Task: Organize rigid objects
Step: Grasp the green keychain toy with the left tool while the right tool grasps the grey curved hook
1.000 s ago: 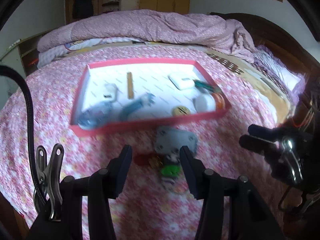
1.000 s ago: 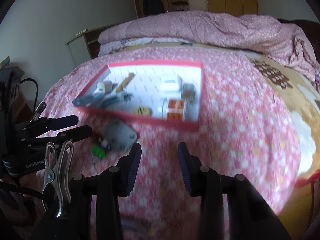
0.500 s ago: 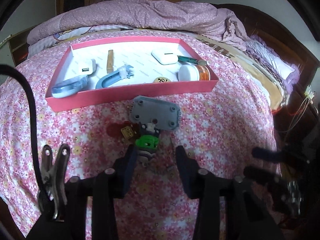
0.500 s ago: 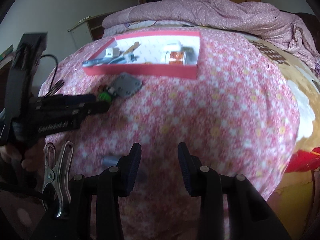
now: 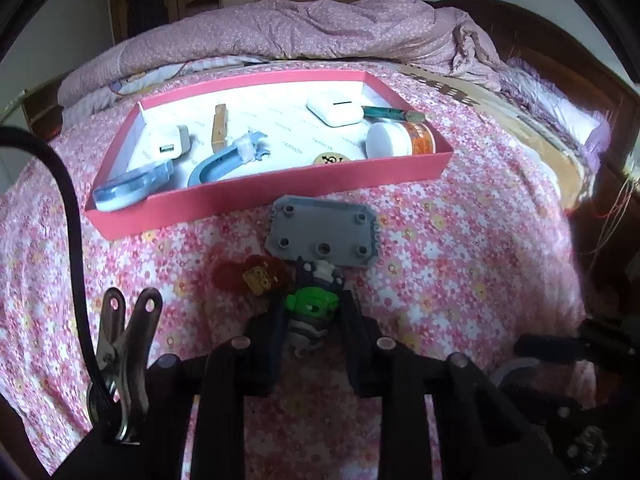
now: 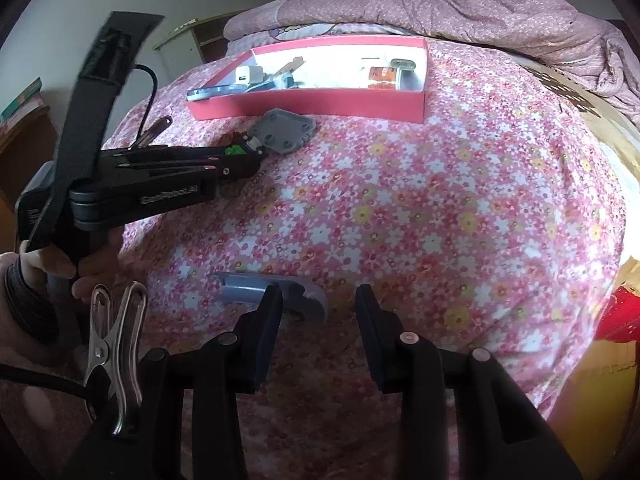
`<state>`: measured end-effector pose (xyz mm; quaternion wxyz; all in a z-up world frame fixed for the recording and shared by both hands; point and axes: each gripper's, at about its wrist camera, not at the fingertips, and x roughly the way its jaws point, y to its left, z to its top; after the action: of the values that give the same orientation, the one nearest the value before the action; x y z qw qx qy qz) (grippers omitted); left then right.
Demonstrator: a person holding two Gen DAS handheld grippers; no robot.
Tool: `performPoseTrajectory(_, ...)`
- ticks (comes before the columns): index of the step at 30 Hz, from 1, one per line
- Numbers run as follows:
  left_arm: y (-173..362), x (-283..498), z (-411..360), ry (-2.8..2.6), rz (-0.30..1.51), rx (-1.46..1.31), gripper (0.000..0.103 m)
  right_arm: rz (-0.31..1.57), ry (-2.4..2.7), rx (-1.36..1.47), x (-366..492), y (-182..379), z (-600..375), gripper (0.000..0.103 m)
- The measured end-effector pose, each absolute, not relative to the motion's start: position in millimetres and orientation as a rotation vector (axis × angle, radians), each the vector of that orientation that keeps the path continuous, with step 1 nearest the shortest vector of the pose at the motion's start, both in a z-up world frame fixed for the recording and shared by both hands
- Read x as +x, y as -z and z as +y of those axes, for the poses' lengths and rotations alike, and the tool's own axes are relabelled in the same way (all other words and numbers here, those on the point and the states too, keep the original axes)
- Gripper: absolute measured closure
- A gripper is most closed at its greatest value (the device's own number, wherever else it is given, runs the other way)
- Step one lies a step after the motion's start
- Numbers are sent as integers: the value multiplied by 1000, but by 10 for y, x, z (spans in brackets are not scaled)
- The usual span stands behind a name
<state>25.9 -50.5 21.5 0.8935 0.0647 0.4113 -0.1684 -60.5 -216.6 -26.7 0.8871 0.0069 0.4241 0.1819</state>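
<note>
A red tray (image 5: 280,196) on the flowered bedspread holds several small items. In front of it lies a toy figure with a green head (image 5: 314,304) joined to a grey studded plate (image 5: 324,236), beside a small red-haired figure (image 5: 258,278). My left gripper (image 5: 312,312) has its jaws closed in around the green toy figure, touching its sides. In the right wrist view the left gripper (image 6: 240,156) is at the toy (image 6: 236,150) and grey plate (image 6: 284,132). My right gripper (image 6: 318,308) is open and empty, just behind a blue-grey curved piece (image 6: 272,290) on the bedspread.
In the tray are a white charger (image 5: 170,144), a wooden stick (image 5: 219,128), a blue curved handle (image 5: 224,158), a white case (image 5: 336,111), and an orange jar (image 5: 400,140). A rumpled purple quilt (image 5: 320,28) lies behind. The bed edge drops off on the right (image 6: 600,320).
My left gripper moved forward and closed around the green toy figure. My right gripper moved back and down toward the blue-grey piece at the near bed edge.
</note>
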Motion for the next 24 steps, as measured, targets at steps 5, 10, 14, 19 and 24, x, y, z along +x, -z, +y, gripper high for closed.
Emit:
performPoseTrajectory(5,-301,85,-366,352,841,128,77,878,-386,4,-608,272,-2102,64)
performPoseTrajectory(10,-260,-92,-220,318,833,160,77,871,-389,-10,-607,277,-2042,64)
performPoseTrajectory(14,-159,-103,-101,303,863,118,77,870,-396,-20,-604,277,-1995,64)
performPoseTrajectory(19,-143,-113,-77,306,854,90,77,865,-403,-34,-595,288,-1953,64)
performPoseTrajectory(24,-135,-136,-94,299,841,97,77,853,-405,-45,-582,307,-1917,64)
